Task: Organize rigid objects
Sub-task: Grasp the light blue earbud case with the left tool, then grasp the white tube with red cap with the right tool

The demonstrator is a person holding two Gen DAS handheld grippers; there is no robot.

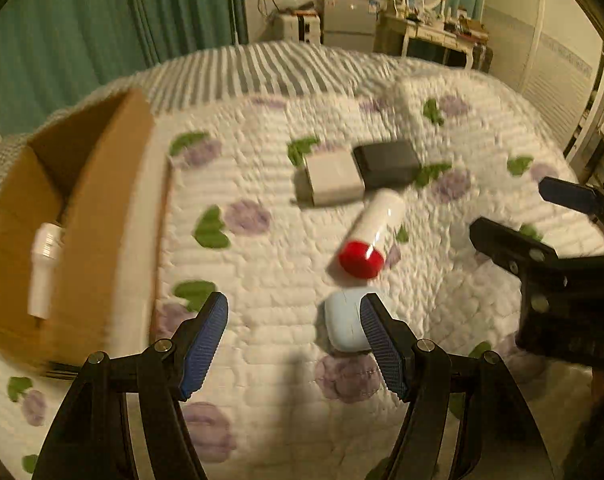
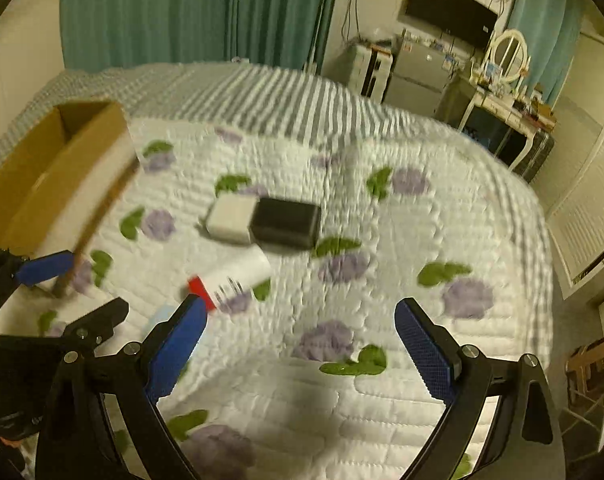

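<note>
Cardboard box (image 1: 102, 184) at left held one white tube (image 1: 44, 268); four items remained on the quilt (image 1: 286, 360); both grippers (image 1: 294, 344) (image 2: 298, 344) gaped, empty.

Open quilt (image 2: 402, 240) lies right of the clustered boxes (image 1: 334, 178) and tube (image 1: 376, 226); a cardboard box (image 1: 102, 208) walls off the left.

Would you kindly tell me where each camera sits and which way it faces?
Left wrist: on the left gripper, angled down at the bed; its open fingers and the right gripper show.
Right wrist: on the right gripper, angled down likewise; open fingers, left gripper at left.
Shared: cardboard box, red-capped tube.
</note>
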